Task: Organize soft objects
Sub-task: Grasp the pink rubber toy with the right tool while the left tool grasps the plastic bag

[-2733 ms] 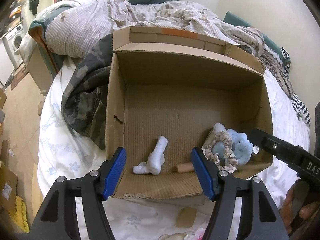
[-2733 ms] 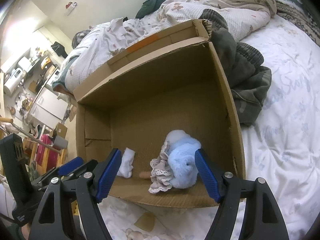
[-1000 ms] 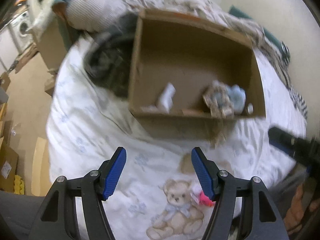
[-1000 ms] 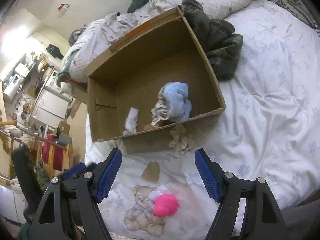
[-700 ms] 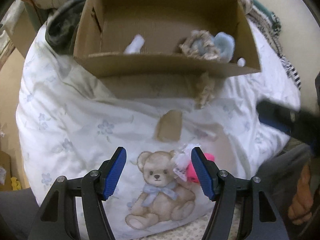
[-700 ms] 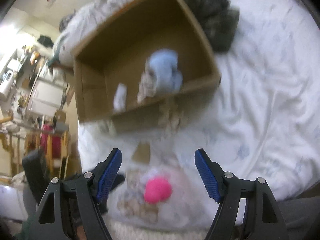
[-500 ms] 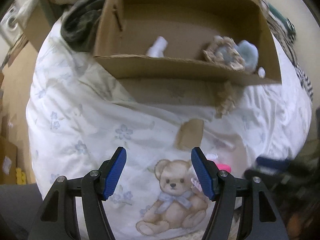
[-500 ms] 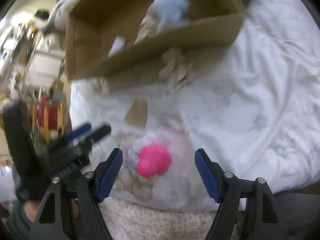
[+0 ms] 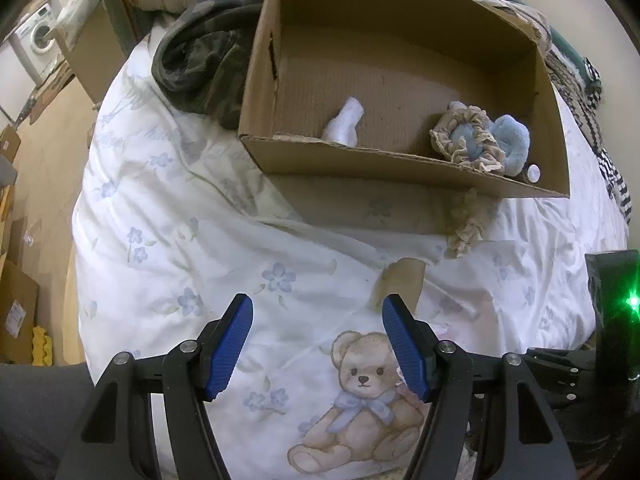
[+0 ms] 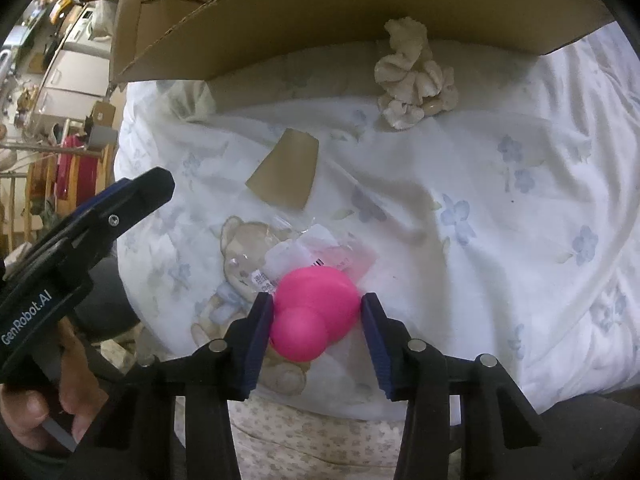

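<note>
Right gripper [image 10: 316, 320] straddles pink sponge [image 10: 316, 312], small bulb pointing toward camera.

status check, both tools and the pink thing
Right tool closing around pink sponge on the bedsheet, grip not confirmed. Left tool open, empty, over the bear print. Cardboard box ahead; beige scrunchie and cardboard scrap lie between.

Probably a home bedroom: teddy-print duvet [image 9: 224, 200], rumpled bedding, washing machine [image 9: 38, 40] beyond.

Bed [image 9: 168, 216] (floral sheet) carries box [image 9: 360, 168], scrunchie [image 10: 414, 76].
</note>
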{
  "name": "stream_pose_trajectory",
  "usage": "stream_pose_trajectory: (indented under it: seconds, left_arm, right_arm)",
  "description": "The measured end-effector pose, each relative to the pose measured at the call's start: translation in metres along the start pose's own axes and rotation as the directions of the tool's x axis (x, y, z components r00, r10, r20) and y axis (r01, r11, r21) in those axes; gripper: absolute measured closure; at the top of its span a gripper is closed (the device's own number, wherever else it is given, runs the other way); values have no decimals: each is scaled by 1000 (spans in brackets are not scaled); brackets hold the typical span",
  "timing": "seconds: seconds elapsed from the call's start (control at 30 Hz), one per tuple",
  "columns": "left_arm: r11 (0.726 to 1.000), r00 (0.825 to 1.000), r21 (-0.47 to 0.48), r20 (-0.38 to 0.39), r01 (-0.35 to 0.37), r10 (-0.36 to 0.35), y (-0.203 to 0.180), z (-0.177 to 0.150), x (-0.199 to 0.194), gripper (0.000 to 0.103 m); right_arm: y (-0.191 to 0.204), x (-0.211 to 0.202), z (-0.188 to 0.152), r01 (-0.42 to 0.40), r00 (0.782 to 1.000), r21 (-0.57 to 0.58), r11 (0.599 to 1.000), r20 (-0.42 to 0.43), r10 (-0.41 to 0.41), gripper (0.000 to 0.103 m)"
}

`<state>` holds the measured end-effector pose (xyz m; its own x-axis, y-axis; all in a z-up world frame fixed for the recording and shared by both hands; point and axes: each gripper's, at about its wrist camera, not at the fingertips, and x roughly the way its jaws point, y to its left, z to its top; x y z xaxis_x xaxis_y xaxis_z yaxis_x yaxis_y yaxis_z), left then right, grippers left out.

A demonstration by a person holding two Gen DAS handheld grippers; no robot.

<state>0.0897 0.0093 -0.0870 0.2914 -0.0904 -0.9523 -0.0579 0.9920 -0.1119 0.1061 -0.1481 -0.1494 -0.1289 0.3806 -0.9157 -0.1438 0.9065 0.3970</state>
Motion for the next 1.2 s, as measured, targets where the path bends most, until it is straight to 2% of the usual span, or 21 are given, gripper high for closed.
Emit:
stream_pose_trajectory:
  seconds: [0.17,0.3,0.4,0.57,0.73,0.83,0.9,1.1,1.2]
  left_arm:
    - [1000,1000,25,-14,3,-3,-11,-2,7,38]
    - [998,999,59,-50,18,-16,-24,-6,18,38]
    - [994,996,99,-80,41,-33,-37,-10,26,38]
    - [979,985,174,-153,103,-76,-64,-20,41,39]
    - [963,975,247,-214,109,-55,-82,-29,58,39]
    - [954,974,284,-225,98,-34,-89,-31,65,51]
    - [952,974,287,-226,102,-36,-90,-31,66,67]
    - [954,975,276,-214,118,-59,-84,-29,60,76]
    - [958,981,270,-190,95,-44,-76,-29,53,78]
  right_arm:
    - [-9,-31,2,10,991,37,999,130,-14,56]
    - [-31,-65,-2,-10,964,114,993,266,-21,56]
    - [-43,-78,-3,-20,948,153,988,317,-30,56]
    - [-53,-83,-3,-43,942,187,981,335,-22,56]
    - [-51,-80,0,-51,941,185,981,339,-15,56]
    - [-57,-82,-5,-50,942,183,982,334,-14,56]
    - [-56,-83,-4,-43,943,177,983,332,-18,56]
    - [-53,-83,-4,-52,942,167,985,334,-7,56]
    - [-50,-82,-2,-55,942,163,985,335,-3,56]
